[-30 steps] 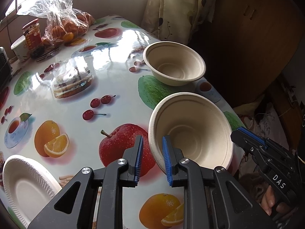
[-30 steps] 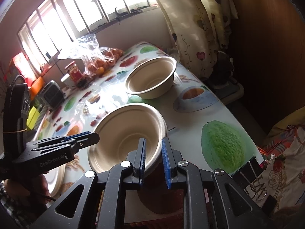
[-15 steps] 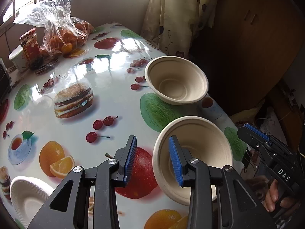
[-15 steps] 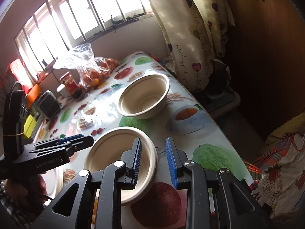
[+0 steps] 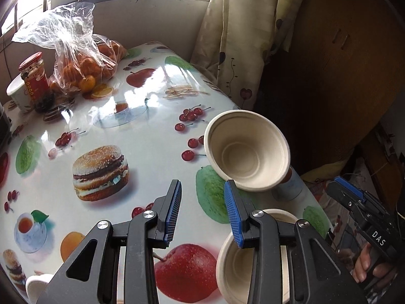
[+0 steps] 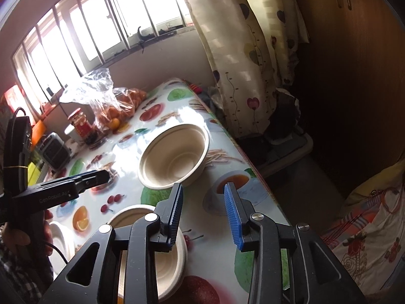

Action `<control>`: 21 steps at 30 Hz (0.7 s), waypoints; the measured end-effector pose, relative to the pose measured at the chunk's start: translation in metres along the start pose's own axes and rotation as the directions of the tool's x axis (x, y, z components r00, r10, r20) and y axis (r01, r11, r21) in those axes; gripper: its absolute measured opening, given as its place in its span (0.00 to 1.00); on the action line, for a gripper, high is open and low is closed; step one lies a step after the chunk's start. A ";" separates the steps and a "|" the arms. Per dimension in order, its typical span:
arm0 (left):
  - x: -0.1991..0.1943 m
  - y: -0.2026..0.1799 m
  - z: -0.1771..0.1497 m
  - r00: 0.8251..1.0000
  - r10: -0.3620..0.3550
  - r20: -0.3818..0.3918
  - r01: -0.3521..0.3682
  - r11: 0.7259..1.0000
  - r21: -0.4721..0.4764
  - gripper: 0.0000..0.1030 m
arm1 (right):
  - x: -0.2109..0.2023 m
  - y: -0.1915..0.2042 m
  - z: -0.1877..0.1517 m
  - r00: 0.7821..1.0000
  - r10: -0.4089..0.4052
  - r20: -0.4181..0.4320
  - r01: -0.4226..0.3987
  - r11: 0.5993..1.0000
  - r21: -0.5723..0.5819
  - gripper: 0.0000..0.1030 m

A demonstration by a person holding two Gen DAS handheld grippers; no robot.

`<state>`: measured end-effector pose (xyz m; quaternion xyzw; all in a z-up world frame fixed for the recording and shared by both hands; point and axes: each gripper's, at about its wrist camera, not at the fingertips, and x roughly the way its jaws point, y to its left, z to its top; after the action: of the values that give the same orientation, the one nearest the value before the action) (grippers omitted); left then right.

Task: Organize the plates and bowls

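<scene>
Fruit-print bench (image 5: 152,136) by a barred window. Near bowl (image 6: 152,243) set down at the front edge, far bowl (image 5: 246,153) beyond. Both grippers' fingers (image 5: 174,210) just opening, apart, nothing between, evidently after release.

Ahead of the claw and up to the left, a barred window (image 6: 101,33) lets in hard daylight that glares off the glossy table (image 5: 141,136), whose cloth is printed with fruit, burgers and teacups. Below the window runs a plain beige wall (image 5: 152,22) with a dark sill (a binder clip sits on it). To the right ahead hangs a cream curtain (image 6: 243,58) patterned with hearts and balloons. Further right stands a dark brown wooden wardrobe (image 6: 354,81), mostly in shadow. Low on the right lies floral bedding (image 6: 364,243). The floor beside the table's right edge is dim.
</scene>
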<state>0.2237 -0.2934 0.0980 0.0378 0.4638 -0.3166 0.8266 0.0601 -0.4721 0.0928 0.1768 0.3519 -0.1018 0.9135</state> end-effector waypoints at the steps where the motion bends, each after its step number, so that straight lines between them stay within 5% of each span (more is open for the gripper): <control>1: 0.002 0.001 0.004 1.000 -0.008 0.001 0.008 1.000 0.001 0.36 | 0.002 -0.001 0.002 1.000 -0.001 0.000 0.001 1.000 0.001 0.32; 21: 0.066 0.011 0.041 0.997 -0.036 -0.074 0.034 0.999 -0.039 0.35 | 0.057 -0.009 0.021 0.994 0.059 -0.094 -0.058 0.998 0.018 0.32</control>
<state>0.2850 -0.3317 0.0668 0.0257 0.5008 -0.3206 0.8036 0.1120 -0.4921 0.0666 0.1988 0.3883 -0.0692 0.8972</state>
